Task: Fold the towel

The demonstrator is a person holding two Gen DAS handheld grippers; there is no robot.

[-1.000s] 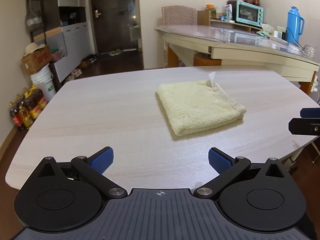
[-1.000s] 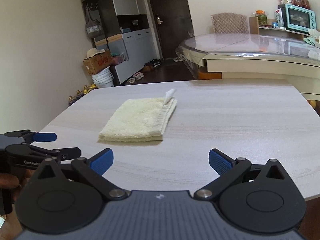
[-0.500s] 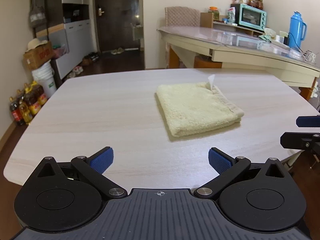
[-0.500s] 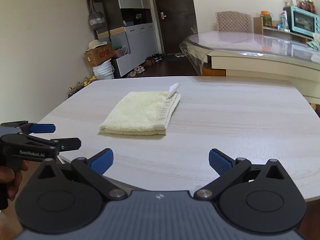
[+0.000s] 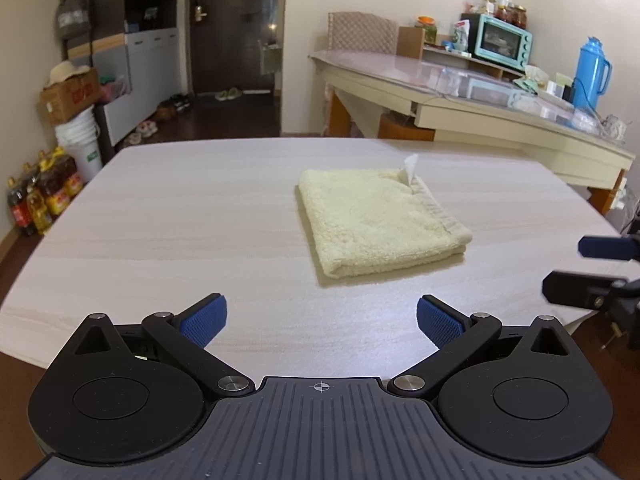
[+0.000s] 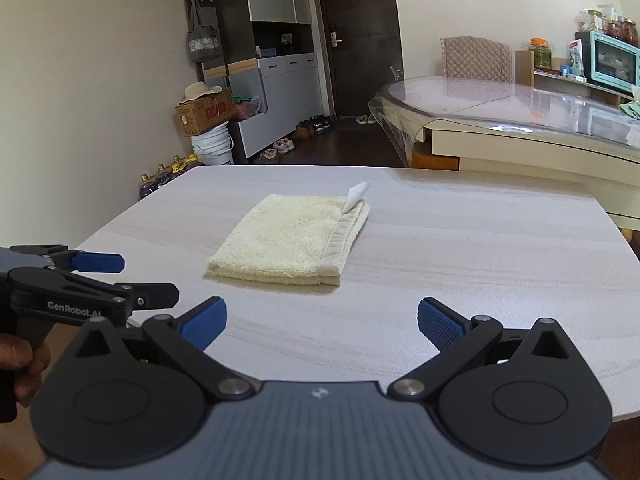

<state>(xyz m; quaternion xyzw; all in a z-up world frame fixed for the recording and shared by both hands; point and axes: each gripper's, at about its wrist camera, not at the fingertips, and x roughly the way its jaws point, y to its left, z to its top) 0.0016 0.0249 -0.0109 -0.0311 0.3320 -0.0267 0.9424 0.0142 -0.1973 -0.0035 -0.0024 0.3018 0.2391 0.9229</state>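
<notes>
Tongs spread wide above a pale table, a folded towel beyond them.

Left gripper and right gripper both hung with fingers splayed, holding nothing, clear of the wooden table. Ahead, around twelve to one o'clock from the left gripper, lay the cream towel, folded flat, a white tag standing up at its far corner.

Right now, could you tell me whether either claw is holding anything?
Nothing is held. Both the left claw and right claw are open, short of the folded towel.
</notes>
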